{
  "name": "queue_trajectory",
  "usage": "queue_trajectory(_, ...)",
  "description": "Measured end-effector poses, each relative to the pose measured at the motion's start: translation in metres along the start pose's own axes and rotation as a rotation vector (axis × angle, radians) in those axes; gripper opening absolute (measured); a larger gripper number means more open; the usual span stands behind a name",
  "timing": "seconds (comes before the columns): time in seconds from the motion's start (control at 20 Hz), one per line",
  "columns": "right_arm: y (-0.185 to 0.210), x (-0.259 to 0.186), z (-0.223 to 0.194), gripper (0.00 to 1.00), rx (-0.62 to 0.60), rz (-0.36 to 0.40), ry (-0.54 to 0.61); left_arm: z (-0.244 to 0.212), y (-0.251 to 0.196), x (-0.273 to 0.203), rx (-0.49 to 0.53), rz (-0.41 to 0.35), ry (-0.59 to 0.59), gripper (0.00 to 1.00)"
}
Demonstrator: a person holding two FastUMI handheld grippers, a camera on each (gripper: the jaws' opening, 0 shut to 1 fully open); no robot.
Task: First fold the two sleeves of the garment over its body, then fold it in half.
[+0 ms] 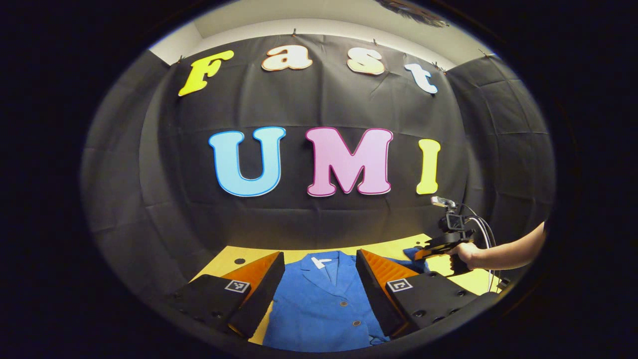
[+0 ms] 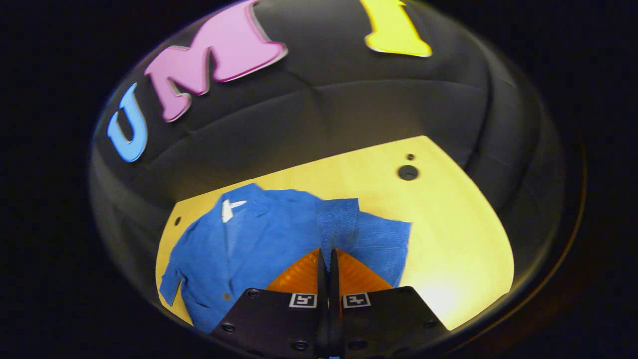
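In the right gripper view, the right gripper (image 2: pixel 328 259) has its two ridged fingers pinched together on a raised fold of one short sleeve (image 2: pixel 349 224) of the blue jacket (image 2: pixel 259 239), a napped, suede-like garment lying on the yellow wooden table (image 2: pixel 448 239). In the left gripper view, the left gripper (image 1: pixel 319 264) hangs with jaws wide apart over the collar; two round buttons (image 1: pixel 343 303) show, and beyond, a hand (image 1: pixel 466 254) holds the other tool.

Garment (image 2: pixel 279 234): plain blue, white neck tag (image 2: pixel 230 208); buttons (image 1: pixel 344 303) look brownish, though small. Table (image 2: pixel 448 239): yellow, with dark round holes (image 2: pixel 407 172).
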State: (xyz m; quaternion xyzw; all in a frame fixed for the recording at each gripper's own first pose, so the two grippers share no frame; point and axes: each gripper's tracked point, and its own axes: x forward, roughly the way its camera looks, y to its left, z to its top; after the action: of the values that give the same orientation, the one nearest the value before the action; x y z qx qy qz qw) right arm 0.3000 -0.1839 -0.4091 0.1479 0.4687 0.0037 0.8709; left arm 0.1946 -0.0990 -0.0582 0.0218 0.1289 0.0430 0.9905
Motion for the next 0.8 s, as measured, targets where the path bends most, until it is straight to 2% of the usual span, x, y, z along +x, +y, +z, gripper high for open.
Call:
queue_trajectory(0.15, 0.076, 0.001, -0.013, 0.04, -0.073, 0.127, 0.029, -0.006, 0.024, -0.023, 0.014, 0.045, 0.004, 0.82)
queue_trajectory(0.3, 0.143, 0.01, -0.029, 0.04, -0.139, 0.217, 0.075, -0.013, 0.052, -0.047, 0.024, 0.087, 0.009, 0.82)
queue_trajectory(0.4, 0.189, -0.001, -0.042, 0.04, -0.181, 0.279, 0.104, -0.023, 0.073, -0.061, -0.008, 0.131, 0.024, 0.82)
queue_trajectory(0.55, 0.242, -0.008, -0.063, 0.05, -0.178, 0.387, 0.164, -0.038, 0.098, -0.081, -0.062, 0.198, 0.05, 0.82)
queue_trajectory(0.65, 0.273, 0.009, -0.083, 0.04, -0.177, 0.396, 0.189, -0.048, 0.114, -0.094, -0.085, 0.24, 0.066, 0.82)
queue_trajectory(0.7, 0.279, 0.013, -0.09, 0.08, -0.17, 0.388, 0.183, -0.052, 0.121, -0.099, -0.095, 0.26, 0.071, 0.82)
queue_trajectory(0.75, 0.284, 0.02, -0.092, 0.0, -0.15, 0.377, 0.175, -0.055, 0.128, -0.103, -0.108, 0.277, 0.074, 0.82)
queue_trajectory(0.8, 0.287, 0.023, -0.092, 0.55, -0.133, 0.369, 0.164, -0.059, 0.136, -0.107, -0.122, 0.293, 0.076, 0.82)
